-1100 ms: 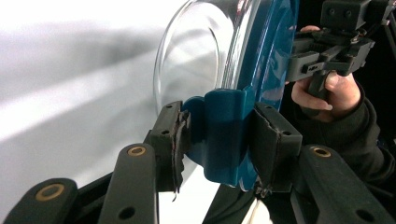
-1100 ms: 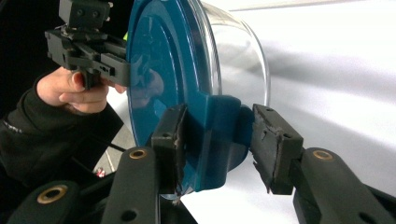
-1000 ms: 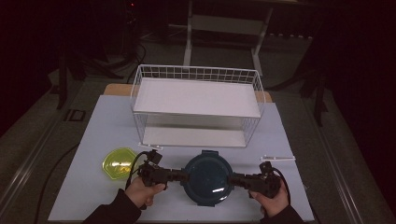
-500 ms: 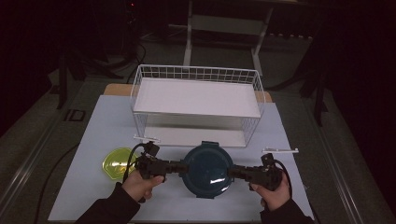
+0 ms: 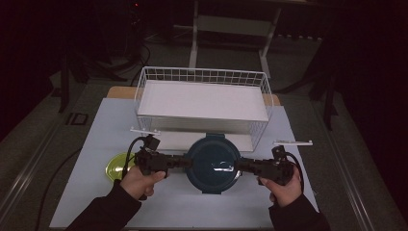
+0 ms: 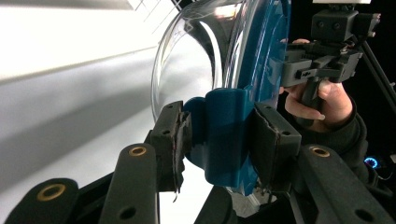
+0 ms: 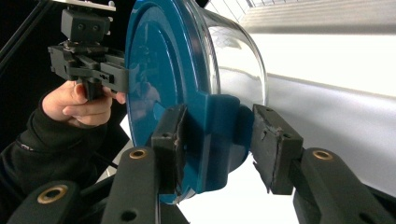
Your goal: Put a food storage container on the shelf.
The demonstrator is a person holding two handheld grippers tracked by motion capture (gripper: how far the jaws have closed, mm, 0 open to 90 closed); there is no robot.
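A round clear container with a dark blue lid [image 5: 212, 162] hangs between my two grippers, just in front of the wire basket [image 5: 202, 103]. My left gripper [image 5: 185, 163] is shut on the lid's left latch tab [image 6: 224, 135], pads on both of its sides. My right gripper [image 5: 239, 166] holds the opposite latch tab [image 7: 215, 135] the same way. In the left gripper view the clear bowl [image 6: 196, 60] and blue lid [image 6: 266, 51] appear edge-on, with the other hand and gripper beyond. The right gripper view gives the mirror image of the lid [image 7: 159, 70].
The white wire basket holds a white shelf board and stands at the back of the pale table mat [image 5: 96, 144]. A yellow-green dish [image 5: 118, 166] lies at the left, beside the left hand. Small white tags [image 5: 292, 142] stick out at the basket's front corners.
Both grippers have carried the container away from the person, toward the front of the wire basket. Their hold on the latch tabs is unchanged.
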